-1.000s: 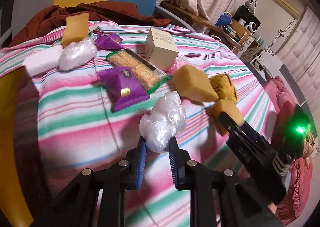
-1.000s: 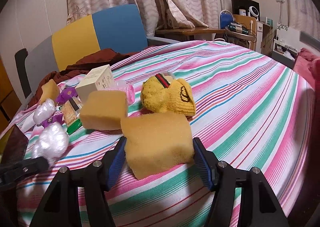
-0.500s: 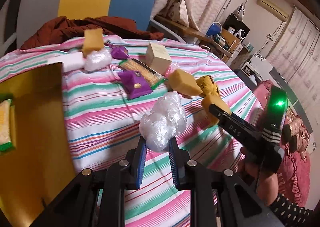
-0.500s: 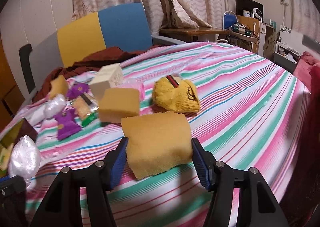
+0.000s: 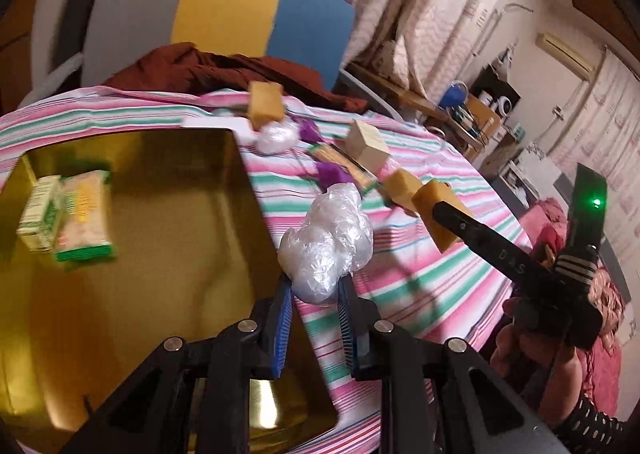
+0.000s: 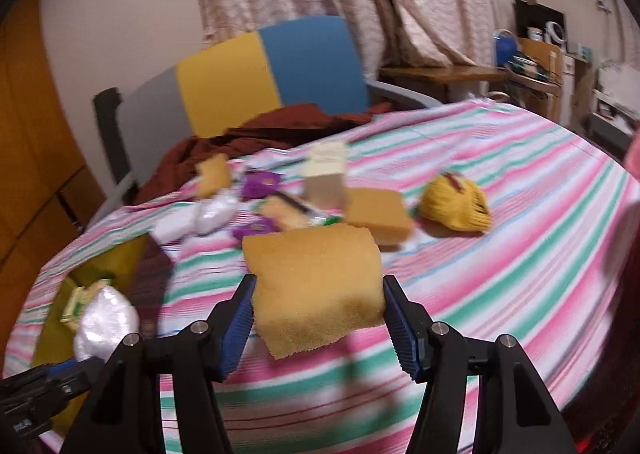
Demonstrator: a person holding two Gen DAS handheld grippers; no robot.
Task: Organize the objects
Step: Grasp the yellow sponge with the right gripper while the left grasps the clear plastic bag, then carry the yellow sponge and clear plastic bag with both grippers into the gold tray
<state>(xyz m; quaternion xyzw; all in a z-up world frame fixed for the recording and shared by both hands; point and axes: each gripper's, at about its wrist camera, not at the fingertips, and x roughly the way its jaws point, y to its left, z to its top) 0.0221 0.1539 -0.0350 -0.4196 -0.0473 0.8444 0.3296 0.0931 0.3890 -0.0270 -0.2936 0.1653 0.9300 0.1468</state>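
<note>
Your left gripper [image 5: 314, 308] is clamped nearly closed on a plastic wad [image 5: 326, 244], held in the air over the right edge of the gold tin [image 5: 168, 254]. The blue pads [image 5: 282, 328] pinch the wad's lower end; the rest bulges above them. Inside the tin, at its far left, lie a green-edged snack pack [image 5: 82, 222] and a small carton [image 5: 38, 218], touching each other.

Your right gripper [image 6: 316, 324] is spread wide around a yellow sponge [image 6: 316, 286], both pads pressed on its sides, sponge lifted off the striped cloth [image 6: 520, 254]. In the left view the same sponge [image 5: 440, 210] rides at the tip of that gripper, to the right of the wad.

Farther on the cloth: a second sponge [image 6: 378, 214], a yellow glove [image 6: 456, 204] to its right, a beige box [image 6: 326, 176], a cracker pack [image 6: 286, 212], purple packets [image 6: 260, 184], another plastic wad [image 6: 214, 212], a white block [image 6: 174, 226] and a third sponge [image 6: 214, 176]. All blurred. Behind the table, a brown cloth [image 6: 280, 130] lies on a grey, yellow and blue chair [image 6: 260, 74].
</note>
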